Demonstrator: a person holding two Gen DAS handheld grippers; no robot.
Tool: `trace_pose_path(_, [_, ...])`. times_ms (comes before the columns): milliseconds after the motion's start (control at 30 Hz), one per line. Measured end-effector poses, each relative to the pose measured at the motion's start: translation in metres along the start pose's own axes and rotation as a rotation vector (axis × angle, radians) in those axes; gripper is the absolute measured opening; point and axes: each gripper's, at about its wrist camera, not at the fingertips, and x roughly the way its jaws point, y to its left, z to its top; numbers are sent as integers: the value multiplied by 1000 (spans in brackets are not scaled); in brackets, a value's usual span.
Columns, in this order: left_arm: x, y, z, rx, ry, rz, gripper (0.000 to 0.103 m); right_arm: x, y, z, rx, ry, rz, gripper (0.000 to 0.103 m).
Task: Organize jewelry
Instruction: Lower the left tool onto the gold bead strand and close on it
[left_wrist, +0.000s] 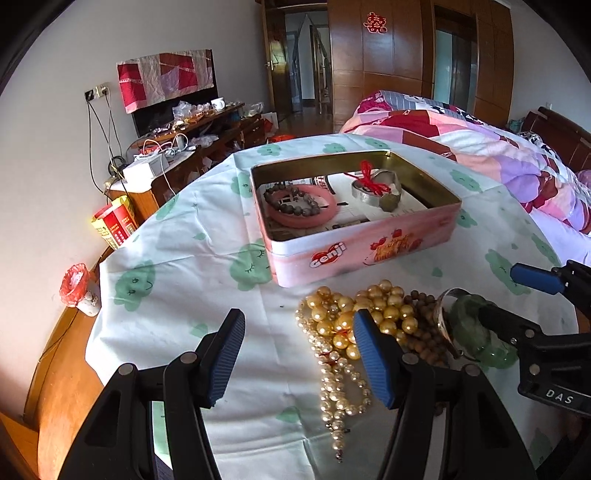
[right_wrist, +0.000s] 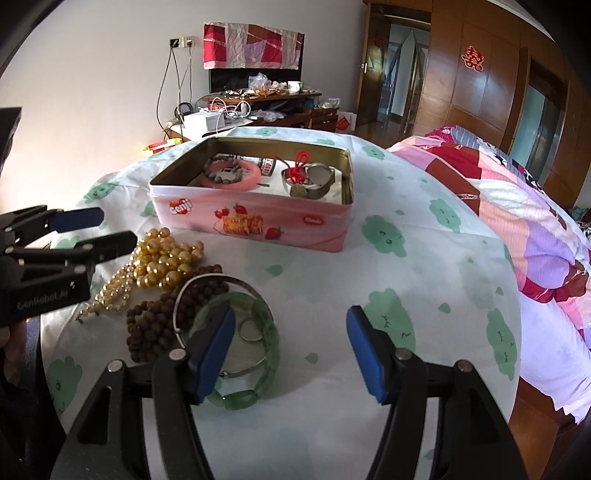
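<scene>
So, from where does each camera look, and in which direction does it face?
Left wrist: sits on the left gripper, facing the pink tin over the gold beads; its own open fingers show, with the right gripper at right.
Right wrist: sits on the right gripper, above the green bangle; the left gripper shows at left.
Shared: tin, beads, bangle.

Soft daylight, sharp, fisheye-warped edges

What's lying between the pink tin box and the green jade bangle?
Right wrist view: a thin silver bangle and dark brown wooden beads sit before the pink tin box, overlapping the green jade bangle.
</scene>
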Motion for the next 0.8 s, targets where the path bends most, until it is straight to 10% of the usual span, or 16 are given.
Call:
trace_pose_path(300, [15,-11,2,14,19,-73,61,1,-8,1,34,-3,-17,65])
trace_pose_path(500, [19,-11,4,-3,24,-160,10,5,-5,-1,20,6,-18,65])
trace_pose_path(800, [-10,1,16,-27,-57,-183,10,3,-9,1,44,-8,-14,65])
